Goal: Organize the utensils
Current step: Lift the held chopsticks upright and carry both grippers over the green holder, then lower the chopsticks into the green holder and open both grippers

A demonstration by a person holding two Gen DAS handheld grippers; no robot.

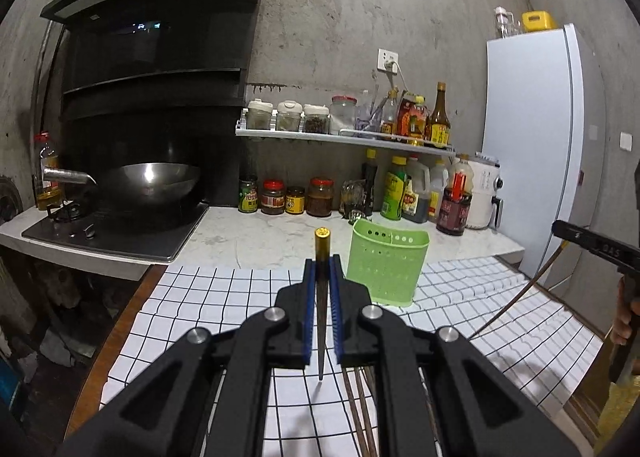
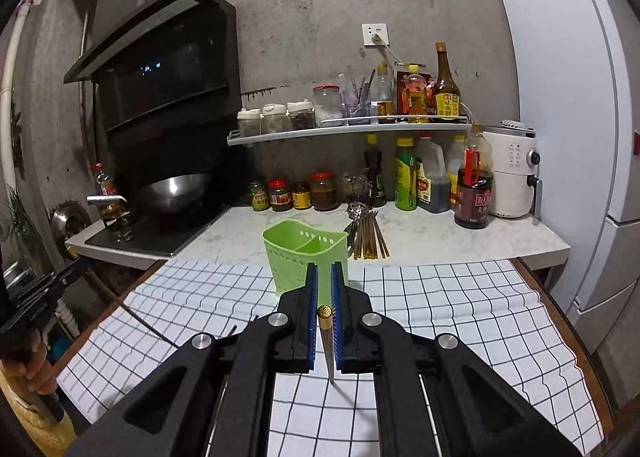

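My left gripper (image 1: 322, 263) is shut on a dark chopstick (image 1: 321, 253) with a gold cap; the stick stands upright between the blue pads, its tip just above the checked cloth. My right gripper (image 2: 324, 269) is shut on a second gold-capped chopstick (image 2: 326, 331), also upright. A green two-compartment utensil holder (image 1: 386, 263) stands just ahead and right of the left gripper; in the right wrist view the holder (image 2: 304, 257) is directly ahead, slightly left. More chopsticks (image 1: 360, 405) lie on the cloth under the left gripper.
A bundle of chopsticks and spoons (image 2: 366, 235) lies on the marble counter (image 2: 440, 245) behind the holder. Sauce bottles and jars line the back wall. A wok (image 1: 154, 181) sits on the stove at left. A white fridge (image 1: 536, 145) stands at right.
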